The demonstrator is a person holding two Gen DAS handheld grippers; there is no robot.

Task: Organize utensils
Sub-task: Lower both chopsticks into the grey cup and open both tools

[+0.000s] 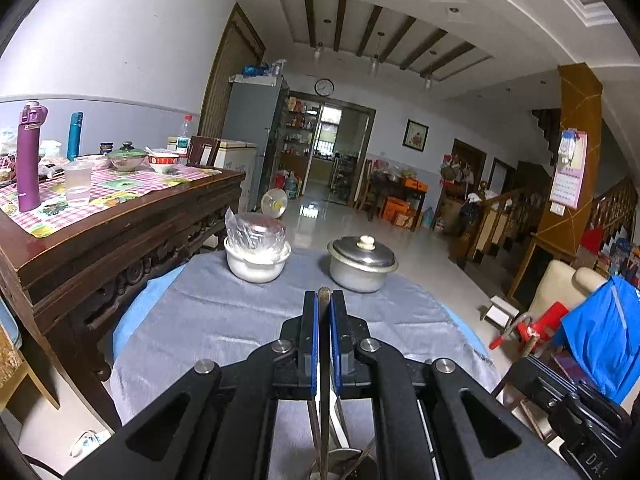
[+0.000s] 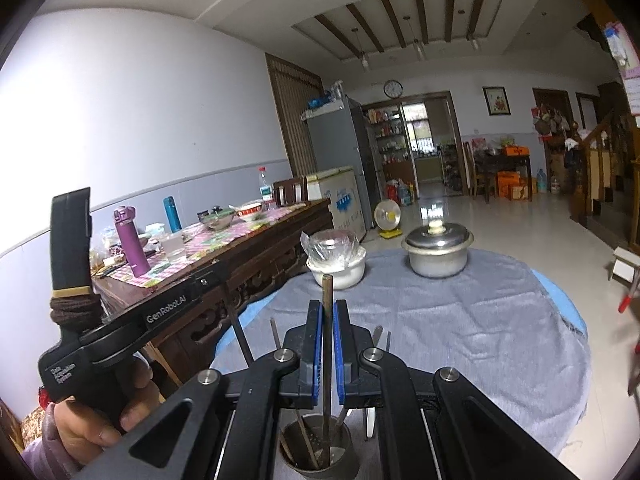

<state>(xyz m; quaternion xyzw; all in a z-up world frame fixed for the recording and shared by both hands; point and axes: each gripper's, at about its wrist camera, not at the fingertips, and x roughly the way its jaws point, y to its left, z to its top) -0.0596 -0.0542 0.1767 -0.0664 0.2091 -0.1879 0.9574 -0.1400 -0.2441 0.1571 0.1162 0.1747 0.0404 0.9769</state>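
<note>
My left gripper (image 1: 324, 294) is shut on a thin metal utensil handle (image 1: 324, 380) that hangs down between the blue pads toward a metal holder (image 1: 340, 462) at the bottom edge. My right gripper (image 2: 328, 304) is shut on a brown chopstick (image 2: 327, 344) whose lower end stands inside the round metal utensil cup (image 2: 320, 456). The cup holds several other chopsticks and utensils. The left gripper's body (image 2: 120, 320) shows at the left of the right wrist view, held by a hand.
Both grippers are over a round table with a grey cloth (image 2: 460, 328). At its far side stand a white bowl covered in plastic wrap (image 2: 336, 264) and a lidded metal pot (image 2: 438, 252). A wooden sideboard (image 1: 100, 240) with bottles and bowls stands to the left.
</note>
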